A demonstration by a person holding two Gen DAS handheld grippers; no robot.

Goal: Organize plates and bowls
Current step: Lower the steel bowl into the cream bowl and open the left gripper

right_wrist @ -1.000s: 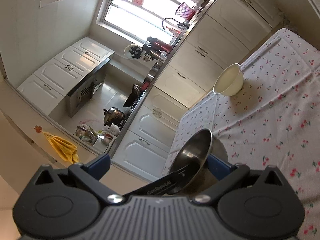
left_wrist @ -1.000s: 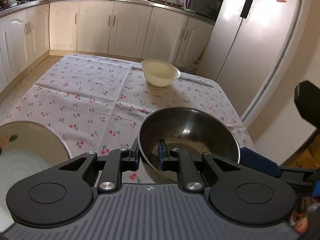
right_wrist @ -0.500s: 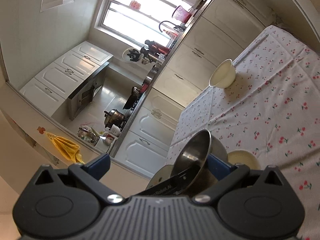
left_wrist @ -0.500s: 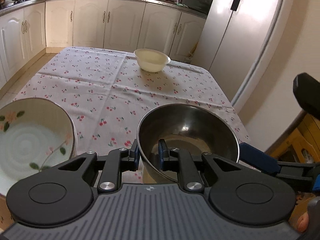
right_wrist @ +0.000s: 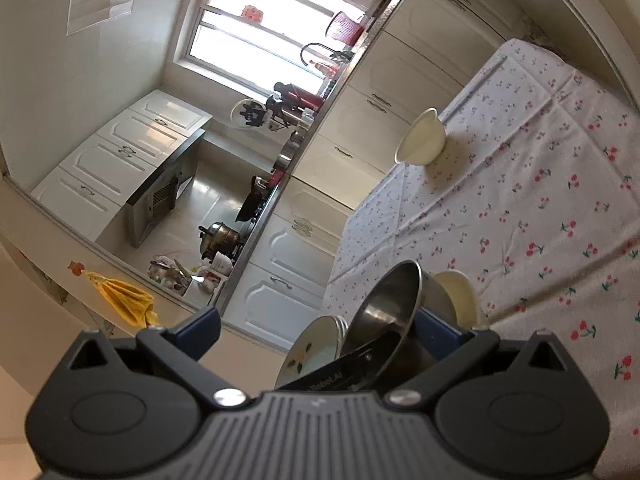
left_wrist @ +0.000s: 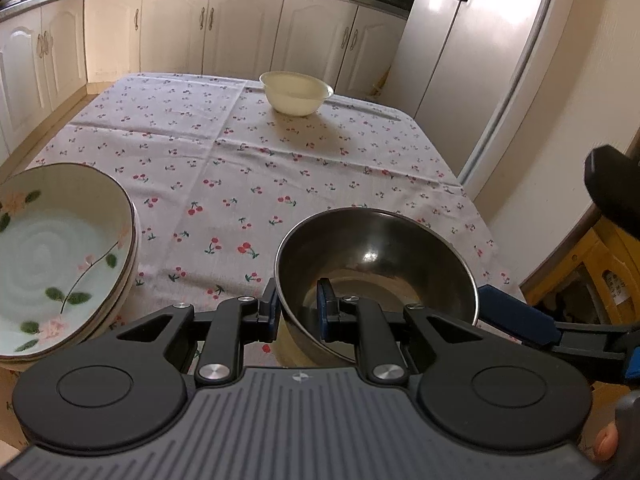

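Note:
My left gripper point(left_wrist: 298, 308) is shut on the near rim of a steel bowl point(left_wrist: 376, 264), held above the table's near right corner. The steel bowl also shows in the right wrist view point(right_wrist: 394, 312), tilted between my right gripper's wide-open fingers point(right_wrist: 320, 328), which do not clamp it. A stack of floral plates point(left_wrist: 56, 256) sits at the near left; it also shows in the right wrist view point(right_wrist: 308, 356). A cream bowl point(left_wrist: 296, 92) stands at the far side; it also shows in the right wrist view point(right_wrist: 422, 138). Another cream bowl point(right_wrist: 458, 294) sits just behind the steel bowl.
The table has a cherry-print cloth point(left_wrist: 224, 152). A fridge point(left_wrist: 472, 48) stands to the right and white cabinets point(left_wrist: 180, 24) line the far wall. A yellow stool point(left_wrist: 592, 280) is at the table's near right.
Both grippers have pulled back toward the near edge with the steel bowl. The floral plates have come fully into the left wrist view and the second cream bowl into the right wrist view.

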